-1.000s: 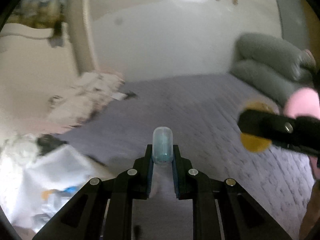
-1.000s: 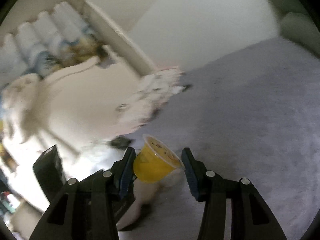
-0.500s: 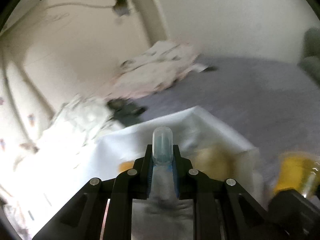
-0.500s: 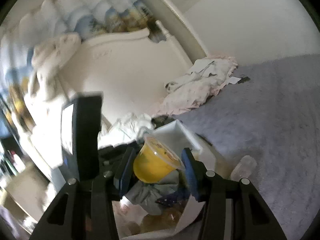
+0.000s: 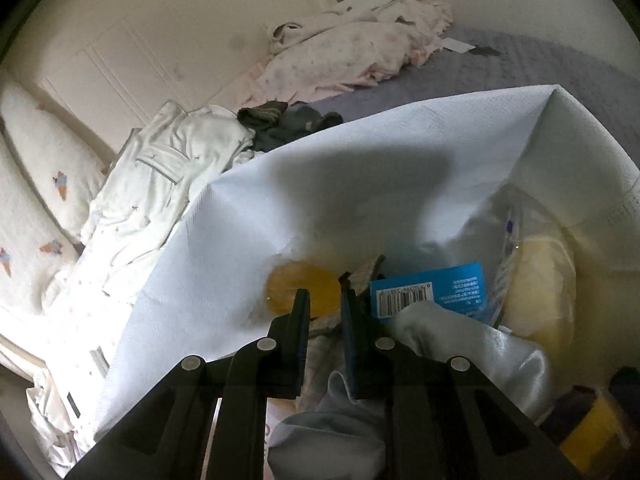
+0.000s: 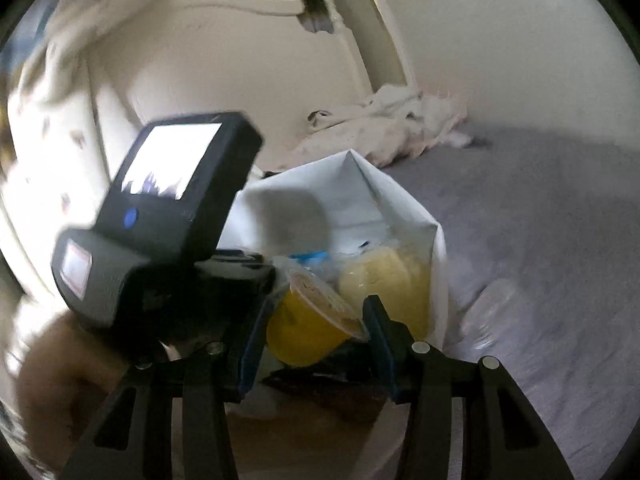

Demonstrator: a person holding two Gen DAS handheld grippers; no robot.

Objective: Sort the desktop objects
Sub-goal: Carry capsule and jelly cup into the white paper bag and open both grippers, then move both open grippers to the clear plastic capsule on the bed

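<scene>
An open white paper bag [image 5: 360,168] stands on the bed, and my left gripper [image 5: 323,300] hangs over its mouth, pointing down. Its jaws stand nearly together, shut, with nothing between them. Inside the bag lie a yellow jelly cup [image 5: 300,284], a blue barcoded packet [image 5: 432,288], a pale yellow bagged item [image 5: 540,280] and grey cloth [image 5: 460,344]. My right gripper [image 6: 318,308] is shut on another yellow jelly cup [image 6: 308,328] at the bag's near edge [image 6: 400,200]. That cup also shows in the left wrist view's lower right corner [image 5: 592,440].
The bag stands on a grey-purple bed cover [image 6: 540,240]. White and pink clothes [image 5: 360,44] are heaped by the cream headboard [image 5: 140,48], with white pyjamas [image 5: 168,168] and dark socks [image 5: 280,120] beside the bag. The left tool's black body with a lit screen [image 6: 160,216] fills the right wrist view's left side.
Both views swung from the open bed cover down onto the white bag. The clear capped vial held in the left jaws is gone from them. The right gripper still holds the yellow cup.
</scene>
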